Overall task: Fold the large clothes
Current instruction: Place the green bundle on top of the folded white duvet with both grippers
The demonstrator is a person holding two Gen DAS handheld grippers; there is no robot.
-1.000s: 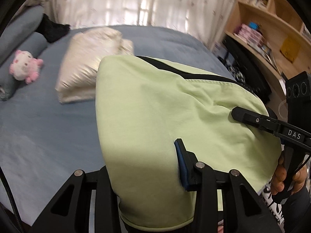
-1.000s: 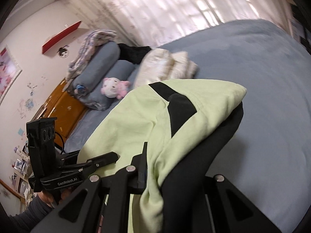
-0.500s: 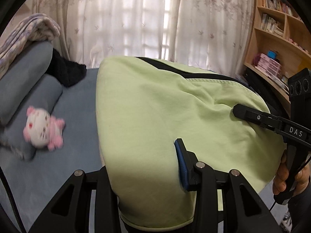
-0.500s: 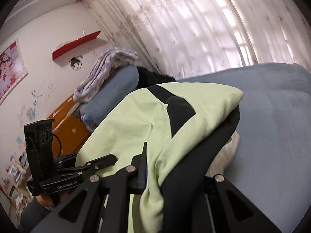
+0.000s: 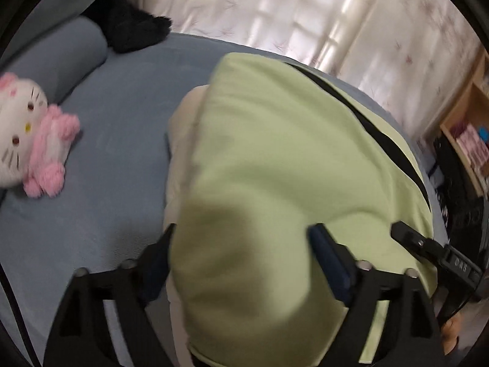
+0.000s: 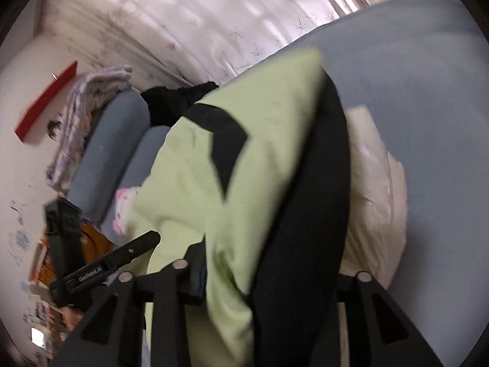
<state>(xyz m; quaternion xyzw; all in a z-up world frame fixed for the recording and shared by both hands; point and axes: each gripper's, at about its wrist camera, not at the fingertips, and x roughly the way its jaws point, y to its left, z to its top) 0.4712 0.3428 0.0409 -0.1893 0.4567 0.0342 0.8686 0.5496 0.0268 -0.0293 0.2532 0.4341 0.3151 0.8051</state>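
Between the fingers of the left gripper [image 5: 241, 250] and the right gripper [image 6: 269, 278], both clamped on its near edge, the folded green garment [image 5: 290, 168] hangs over a cream bundle [image 6: 376, 189], probably to stack it there. Its pale fabric carries black trim; beyond lies the blue bed [image 5: 122, 107].

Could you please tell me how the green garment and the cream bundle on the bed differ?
The green garment is matte with black trim and held up by both grippers; the cream bundle looks glossy, plain, and lies on the bed beneath it. Both appear folded.
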